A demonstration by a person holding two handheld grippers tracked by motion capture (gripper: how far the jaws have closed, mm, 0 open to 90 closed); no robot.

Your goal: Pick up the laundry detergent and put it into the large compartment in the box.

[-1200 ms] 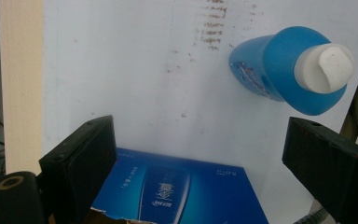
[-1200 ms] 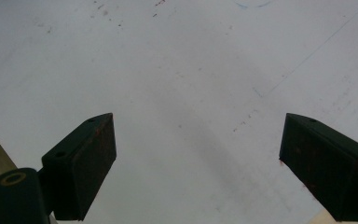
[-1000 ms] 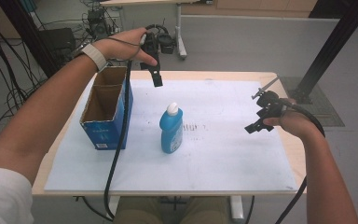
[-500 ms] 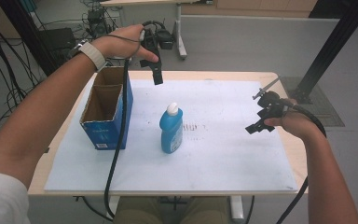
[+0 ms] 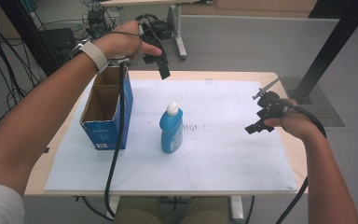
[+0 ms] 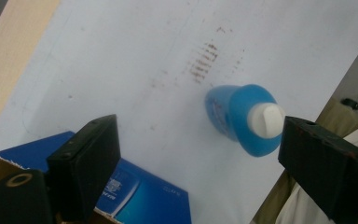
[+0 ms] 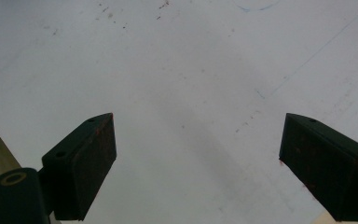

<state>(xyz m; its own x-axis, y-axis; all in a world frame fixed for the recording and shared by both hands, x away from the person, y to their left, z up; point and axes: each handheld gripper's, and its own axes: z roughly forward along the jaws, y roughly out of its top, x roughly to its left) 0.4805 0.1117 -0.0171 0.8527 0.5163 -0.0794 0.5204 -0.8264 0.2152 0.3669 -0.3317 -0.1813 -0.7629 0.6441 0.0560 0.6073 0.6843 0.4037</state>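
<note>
A blue bottle (image 5: 171, 130) with a white cap stands upright on the white sheet (image 5: 223, 154), left of the middle. My left gripper (image 5: 164, 71) hangs in the air beyond it, above the table's far edge and next to the box's far corner, pointing down. In the left gripper view the bottle (image 6: 240, 116) lies below and between the jaws of my left gripper (image 6: 200, 163), far off. Those jaws have just been closing a little, with nothing between them, and they stand open. My right gripper (image 5: 257, 112) hovers open over the sheet's right side, and nothing lies between the jaws of my right gripper (image 7: 198, 163).
An open cardboard box (image 5: 103, 112) with blue sides stands left of the bottle; its corner (image 6: 135, 196) is under the left jaw. The left gripper's cable (image 5: 116, 140) hangs down across the box's front. Brown smudges (image 5: 193, 127) mark the sheet.
My left hand has risen a little and drifted slightly right with its gripper. The right hand, the bottle and the box have kept still.
</note>
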